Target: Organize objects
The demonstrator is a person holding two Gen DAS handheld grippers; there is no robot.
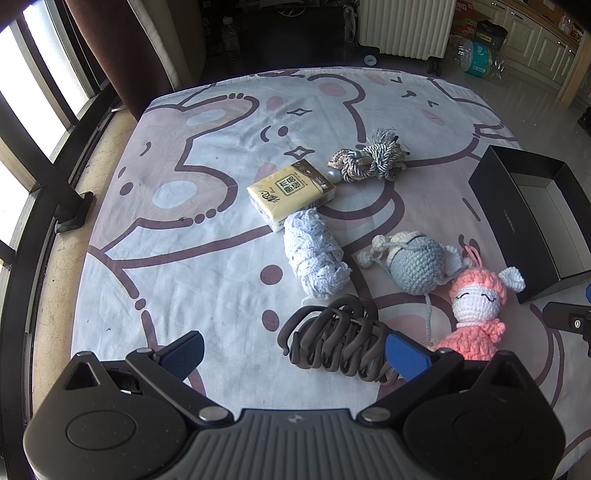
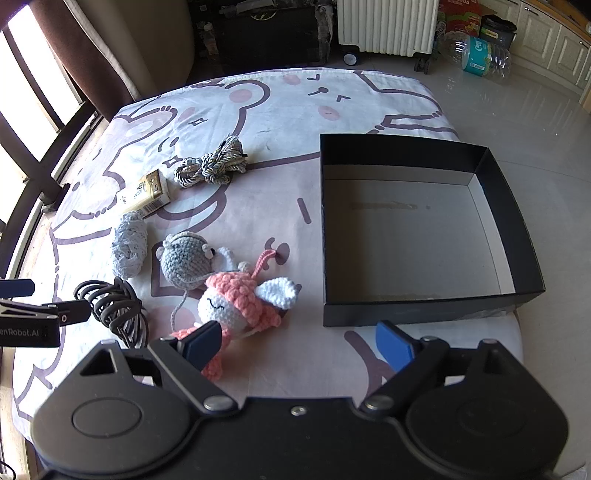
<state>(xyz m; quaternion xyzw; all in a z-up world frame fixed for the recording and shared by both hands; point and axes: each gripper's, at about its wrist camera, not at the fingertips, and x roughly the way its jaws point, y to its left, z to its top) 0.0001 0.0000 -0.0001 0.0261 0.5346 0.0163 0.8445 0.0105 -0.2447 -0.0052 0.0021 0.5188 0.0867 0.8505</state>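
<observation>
Both grippers gape wide and grip nothing: the left gripper (image 1: 295, 354) hovers with the coiled cable (image 1: 332, 343) just ahead between its fingers. The right gripper (image 2: 299, 347) has the pink doll (image 2: 240, 306) by its left finger, partly hidden behind it, and the black box (image 2: 417, 229) ahead to the right

white radiator (image 2: 386, 26), plastic bottle (image 2: 476, 55), brown curtain (image 1: 110, 55).

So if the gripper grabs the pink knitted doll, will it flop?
Probably. The pink knitted doll looks soft yarn all over, so its body would likely sag and squash. It seems light for its size. Its thin pink loop may dangle or snag.
</observation>
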